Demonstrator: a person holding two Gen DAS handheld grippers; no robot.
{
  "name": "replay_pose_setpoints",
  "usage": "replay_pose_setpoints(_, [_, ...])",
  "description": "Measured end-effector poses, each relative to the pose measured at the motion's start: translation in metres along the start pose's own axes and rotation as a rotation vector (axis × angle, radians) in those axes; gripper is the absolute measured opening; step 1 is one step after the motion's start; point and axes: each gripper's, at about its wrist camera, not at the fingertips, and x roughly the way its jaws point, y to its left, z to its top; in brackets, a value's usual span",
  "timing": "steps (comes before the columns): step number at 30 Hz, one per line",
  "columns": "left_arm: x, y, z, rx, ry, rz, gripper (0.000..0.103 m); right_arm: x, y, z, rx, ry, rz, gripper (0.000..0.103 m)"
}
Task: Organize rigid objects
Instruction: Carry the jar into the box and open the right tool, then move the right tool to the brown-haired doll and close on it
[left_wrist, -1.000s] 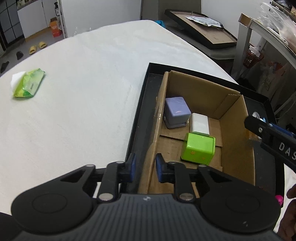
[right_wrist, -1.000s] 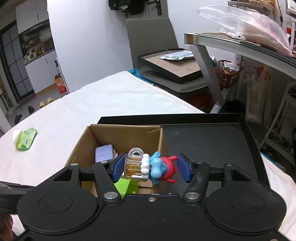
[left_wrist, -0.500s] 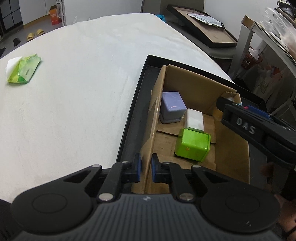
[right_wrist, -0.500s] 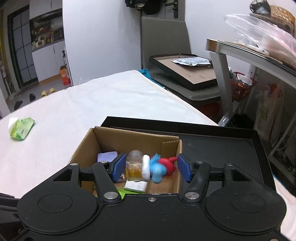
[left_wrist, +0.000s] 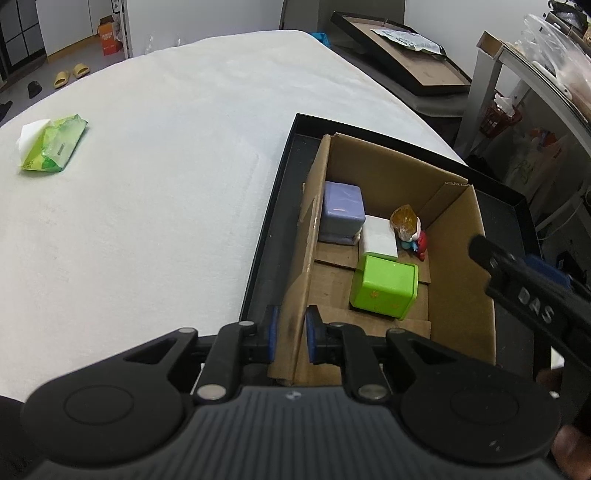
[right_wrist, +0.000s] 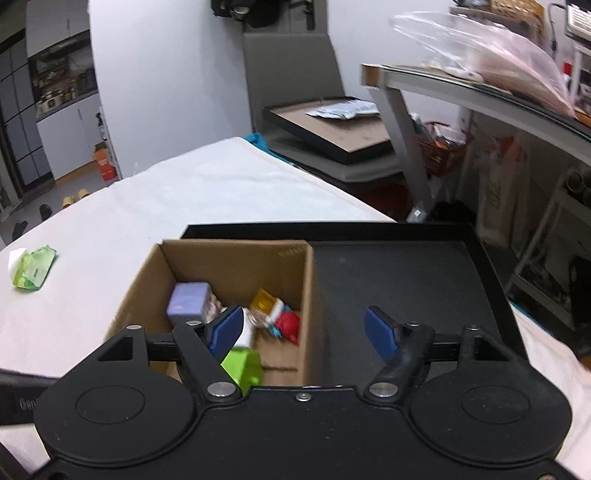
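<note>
The right gripper (right_wrist: 304, 328), fingers spread wide and empty, hovers above the figurine (right_wrist: 275, 314) lying in the cardboard box's (left_wrist: 460, 258) far corner; the left gripper (left_wrist: 290, 334) clamps the box's near wall.

Left tool (left_wrist: 290, 338): blue pads close together, clamped on a thin cardboard wall that stands between them; body low and near, pointing forward and slightly down. Right tool (right_wrist: 303, 332): blue pads spread wide, nothing between them, aimed forward and downward. In the left wrist view the right tool (left_wrist: 532, 299) enters from the right edge, angled inward; a fingertip (left_wrist: 570, 448) shows at the lower right corner.
</note>
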Motion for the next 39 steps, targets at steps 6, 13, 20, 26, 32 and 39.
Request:
replay_pose_setpoints(6, [-0.005,0.003,-0.002,-0.020,0.007,0.005,0.021,-0.014,-0.014,-0.008,0.045,0.015,-0.048,0.077])
replay_pose_setpoints(13, [-0.009,0.002,-0.006,-0.007,0.000,0.028,0.041,-0.023,-0.029,-0.024,0.130,0.057,-0.102,0.081])
replay_pose_setpoints(20, [-0.012,0.004,-0.007,0.002,-0.002,0.077,0.054,-0.031,-0.031,-0.050,0.230,0.088,-0.222,0.087])
replay_pose_setpoints(26, [-0.014,0.003,-0.006,0.019,-0.018,0.116,0.058,-0.033,-0.031,-0.064,0.284,0.088,-0.284,0.087])
replay_pose_setpoints(32, [-0.012,-0.002,-0.007,0.040,-0.011,0.138,0.060,-0.030,-0.029,-0.079,0.308,0.099,-0.339,0.089])
replay_pose_setpoints(39, [-0.009,-0.017,-0.007,0.081,-0.023,0.161,0.068,-0.015,-0.045,-0.085,0.402,0.137,-0.336,0.089])
